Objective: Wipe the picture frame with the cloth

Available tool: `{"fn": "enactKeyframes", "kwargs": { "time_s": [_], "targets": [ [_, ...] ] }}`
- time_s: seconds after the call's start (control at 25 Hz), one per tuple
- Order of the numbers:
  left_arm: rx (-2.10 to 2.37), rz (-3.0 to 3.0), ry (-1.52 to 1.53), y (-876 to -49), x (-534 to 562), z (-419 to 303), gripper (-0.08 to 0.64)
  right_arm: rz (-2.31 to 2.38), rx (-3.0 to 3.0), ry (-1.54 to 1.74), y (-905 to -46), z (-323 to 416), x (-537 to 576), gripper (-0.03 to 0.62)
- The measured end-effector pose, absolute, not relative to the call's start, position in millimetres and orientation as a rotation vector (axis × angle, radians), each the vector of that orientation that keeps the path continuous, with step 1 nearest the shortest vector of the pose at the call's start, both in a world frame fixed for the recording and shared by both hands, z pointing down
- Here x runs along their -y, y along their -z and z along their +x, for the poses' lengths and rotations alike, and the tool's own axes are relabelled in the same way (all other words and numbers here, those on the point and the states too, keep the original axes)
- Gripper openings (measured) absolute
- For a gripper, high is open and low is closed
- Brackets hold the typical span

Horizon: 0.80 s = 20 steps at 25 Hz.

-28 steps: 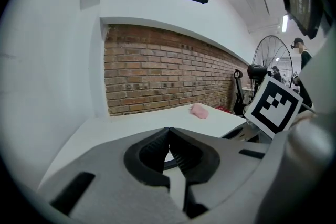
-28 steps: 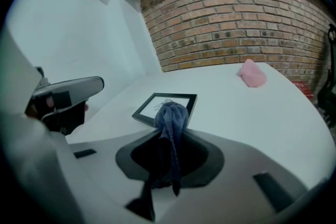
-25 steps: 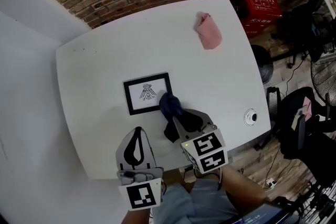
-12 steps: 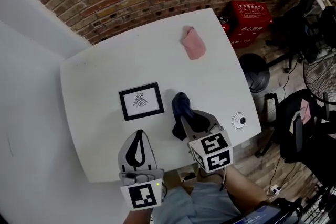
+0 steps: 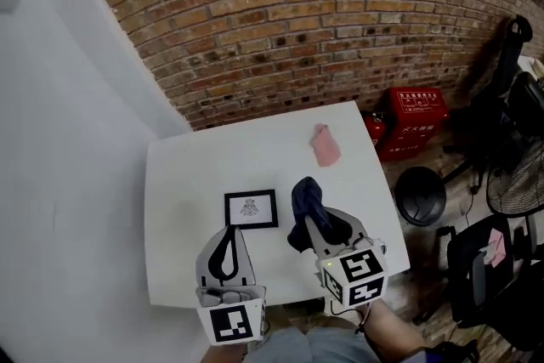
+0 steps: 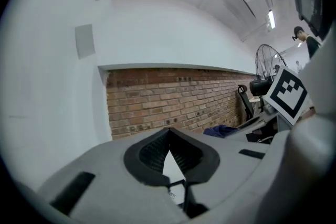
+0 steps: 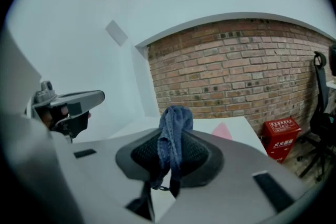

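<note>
Head view: the right tool (image 5: 311, 215), pinching the dark blue cloth (image 5: 304, 198), has lifted off the picture frame (image 5: 251, 208), which lies flat on the white tabletop (image 5: 187, 174). The wipe looks finished. Meanwhile the left tool (image 5: 226, 234) hovers empty, jaws pressed together.

The picture frame (image 5: 251, 208) is a thin black rectangle around a white sheet with a small dark drawing at its middle. It lies flat on the white table (image 5: 195, 174), long sides running across. The cloth (image 5: 306, 198) is dark blue and bunched into a narrow wad, pinched between the closed jaws of the right tool (image 5: 313, 217). Its rounded top stands up past the jaw tips and its loose ends hang below, just right of the frame and not touching it
</note>
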State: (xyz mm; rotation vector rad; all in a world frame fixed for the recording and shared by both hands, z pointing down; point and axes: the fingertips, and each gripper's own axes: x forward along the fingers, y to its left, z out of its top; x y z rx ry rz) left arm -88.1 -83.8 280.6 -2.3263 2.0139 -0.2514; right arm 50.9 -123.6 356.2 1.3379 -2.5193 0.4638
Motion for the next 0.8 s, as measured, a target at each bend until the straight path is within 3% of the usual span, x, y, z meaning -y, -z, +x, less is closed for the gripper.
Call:
{"fn": "enactKeyframes", "kwargs": {
  "time_s": [0.4,0.8],
  "targets": [
    [-1.984,-2.181,0.091,-176,73,-74,0.009,1.332,2.772,-0.193,-230,46,114,0.086],
    [-2.031,-2.169,0.086,-171,66,-80,0.009,1.301,2.801,-0.087,-211,38,98,0.087]
  ]
}}
